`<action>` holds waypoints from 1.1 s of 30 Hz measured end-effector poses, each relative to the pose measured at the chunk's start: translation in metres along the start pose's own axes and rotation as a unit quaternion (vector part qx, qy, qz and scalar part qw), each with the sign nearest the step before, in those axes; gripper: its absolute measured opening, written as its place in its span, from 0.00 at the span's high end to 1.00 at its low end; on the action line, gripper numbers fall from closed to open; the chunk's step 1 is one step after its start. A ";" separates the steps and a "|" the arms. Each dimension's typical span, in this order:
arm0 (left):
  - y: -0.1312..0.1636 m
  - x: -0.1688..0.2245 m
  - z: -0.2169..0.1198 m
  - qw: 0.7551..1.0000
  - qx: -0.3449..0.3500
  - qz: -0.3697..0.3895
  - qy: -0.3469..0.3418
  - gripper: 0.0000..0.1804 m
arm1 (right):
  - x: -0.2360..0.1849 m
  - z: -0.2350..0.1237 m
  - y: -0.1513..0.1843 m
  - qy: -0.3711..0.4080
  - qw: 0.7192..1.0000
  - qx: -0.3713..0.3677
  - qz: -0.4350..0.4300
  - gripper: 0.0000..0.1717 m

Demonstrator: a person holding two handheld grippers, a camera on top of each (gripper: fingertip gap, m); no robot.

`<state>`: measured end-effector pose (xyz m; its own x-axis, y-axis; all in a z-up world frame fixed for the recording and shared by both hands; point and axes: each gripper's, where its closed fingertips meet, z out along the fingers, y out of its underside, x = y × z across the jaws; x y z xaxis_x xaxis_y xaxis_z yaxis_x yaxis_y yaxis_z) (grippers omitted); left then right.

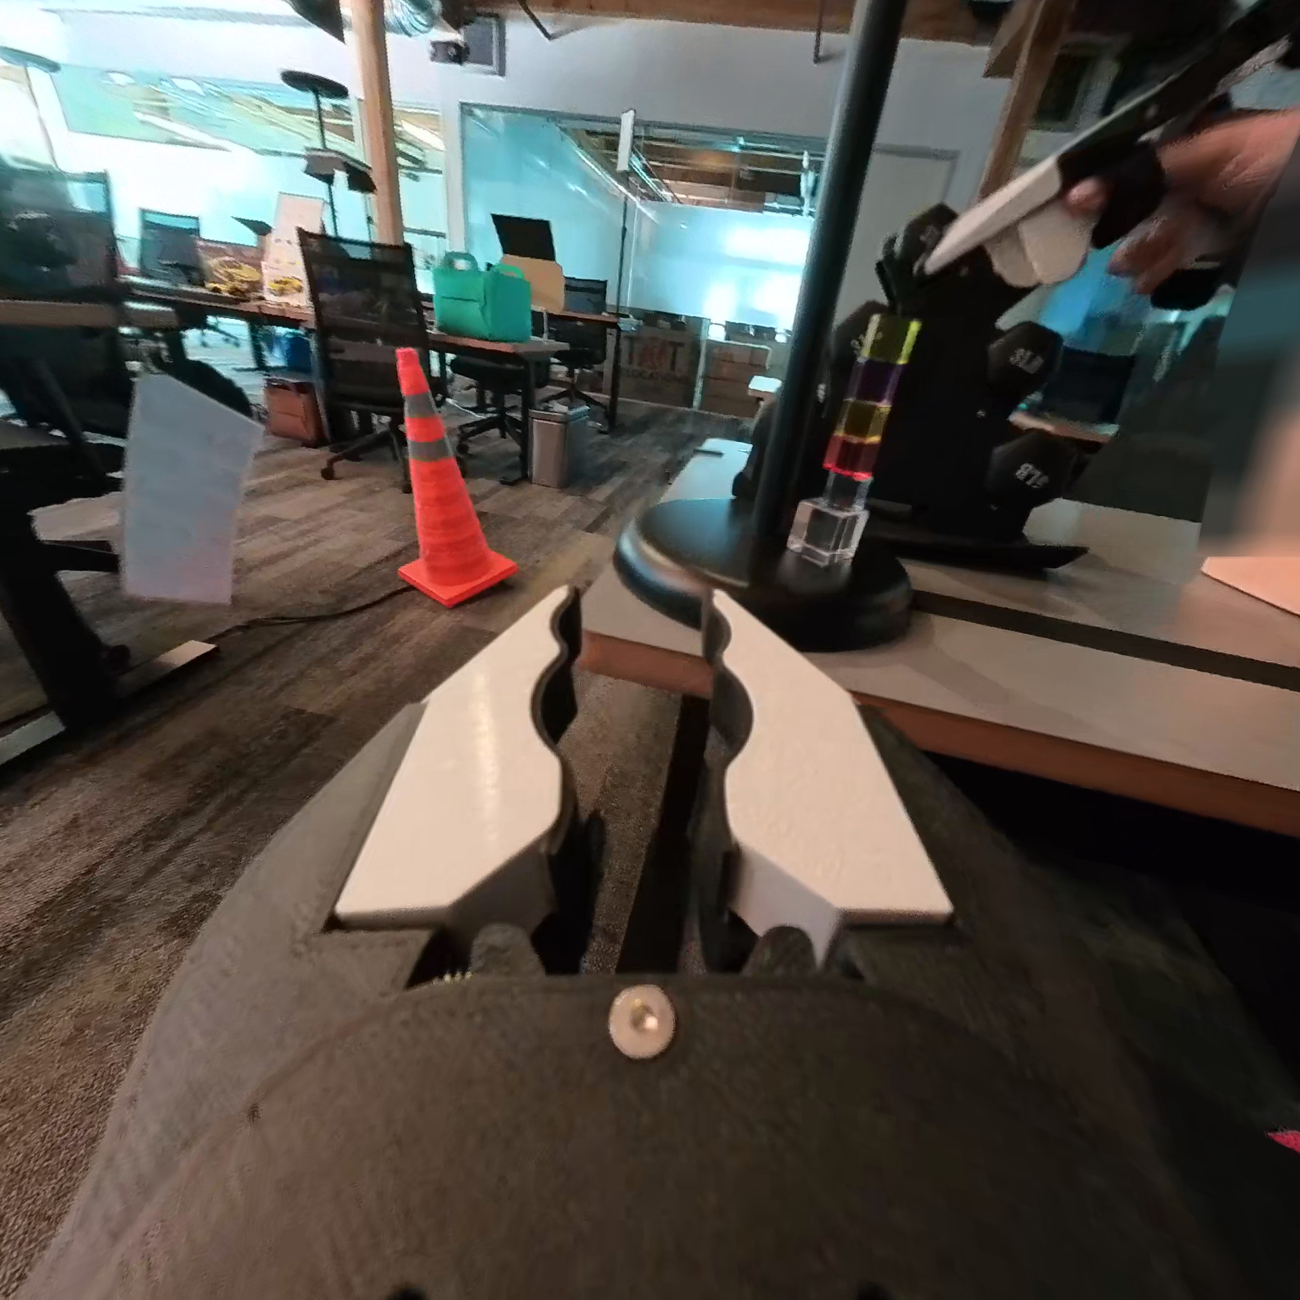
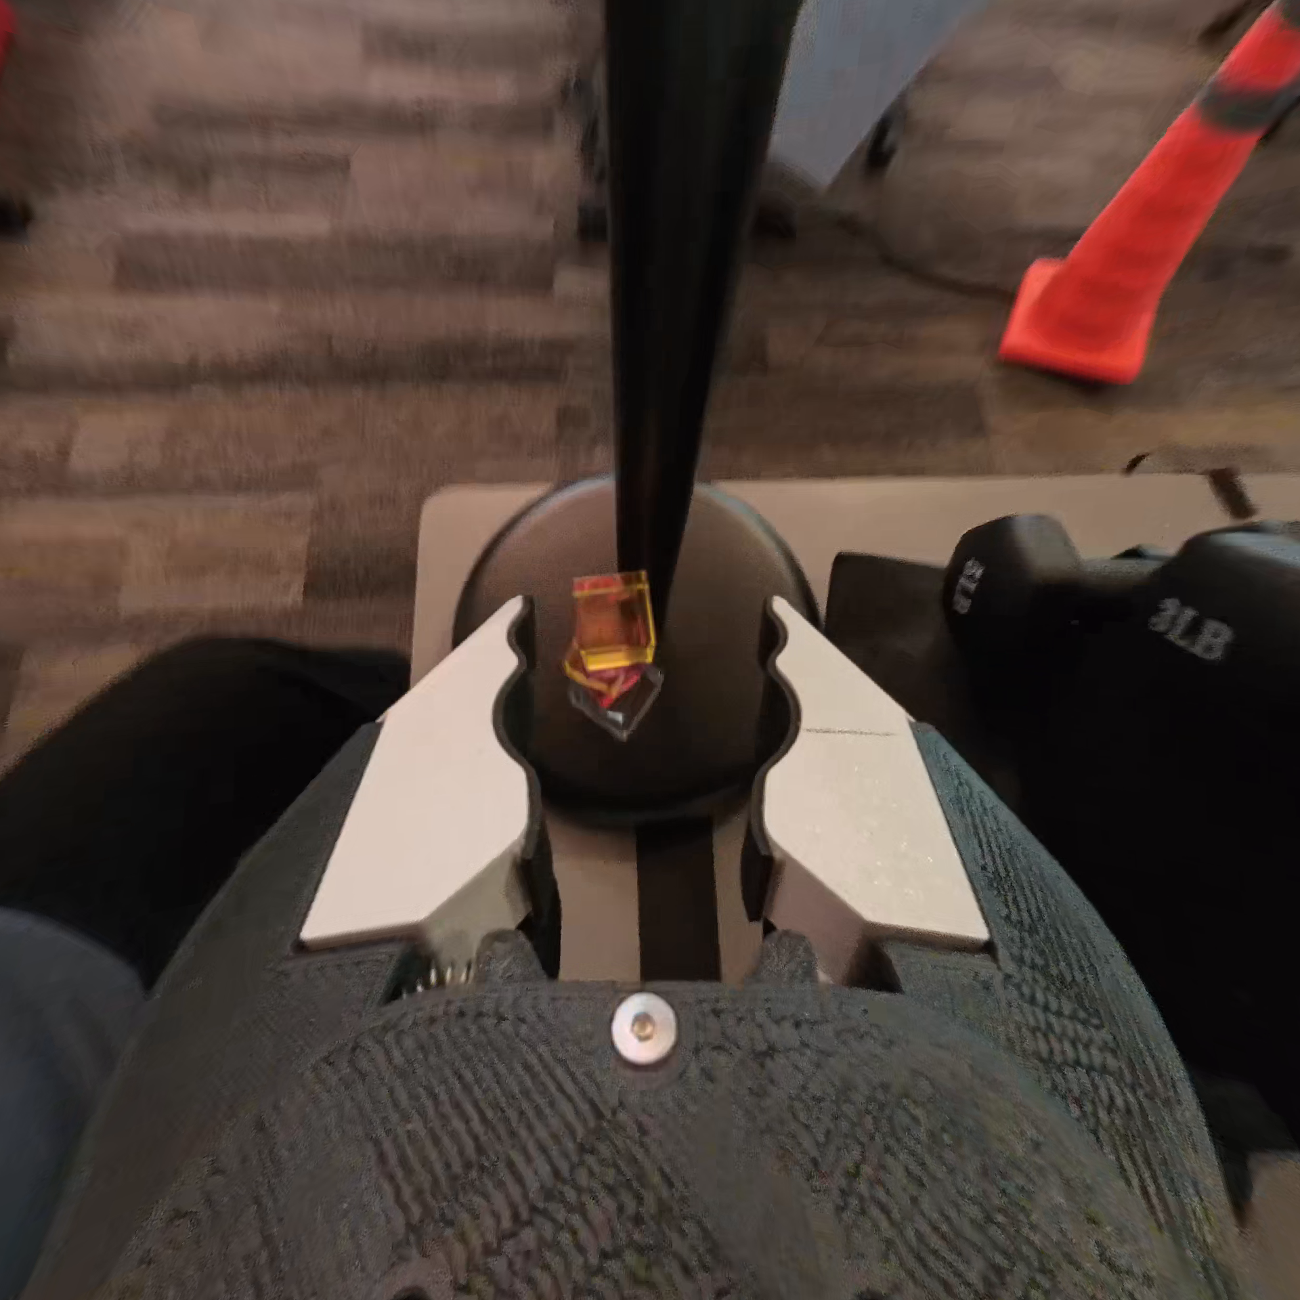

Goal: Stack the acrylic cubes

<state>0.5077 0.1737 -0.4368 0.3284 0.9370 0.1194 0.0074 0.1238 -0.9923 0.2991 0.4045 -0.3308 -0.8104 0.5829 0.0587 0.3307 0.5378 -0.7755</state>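
A stack of translucent cubes (image 1: 869, 422) stands on the round black lamp base (image 1: 809, 598), just beside its pole (image 1: 823, 281), on the tabletop (image 1: 1055, 675). The right tool (image 2: 644, 612) hangs above the stack with its fingers wide apart, clear of the top yellow cube (image 2: 619, 622). The left tool (image 1: 644, 605), partly open and empty, sits off the tabletop's edge near the lamp base. Black dumbbells (image 2: 1125, 633) lie behind the lamp base.

Glossy see-through plastic cubes (image 1: 869, 415), stacked at right of frame, on a smooth black lamp base (image 1: 830, 605). Matt grey tabletop (image 1: 1055, 675), wood-looking edge. Centre frame, white fingers (image 1: 492, 760), smooth with a sheen; rough black housing (image 2: 633, 1161).
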 end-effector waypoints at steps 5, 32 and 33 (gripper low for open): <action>-0.003 0.031 0.041 0.998 -0.050 0.022 0.035 0.79 | -0.036 -0.034 -0.002 0.034 0.980 0.196 0.013 0.82; 0.068 0.086 0.182 0.976 -0.206 0.038 0.068 0.82 | -0.091 0.078 0.114 0.014 0.962 0.256 0.096 1.00; 0.069 0.086 0.185 0.976 -0.203 0.036 0.067 0.83 | -0.088 0.085 0.114 0.024 0.966 0.242 0.091 1.00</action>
<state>0.3621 0.3235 -0.4885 0.4618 0.8843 0.0698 0.3439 -0.1060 -0.9330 0.3672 0.3624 -0.4776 -0.7327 0.6753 -0.0849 0.1910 0.0844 -0.9780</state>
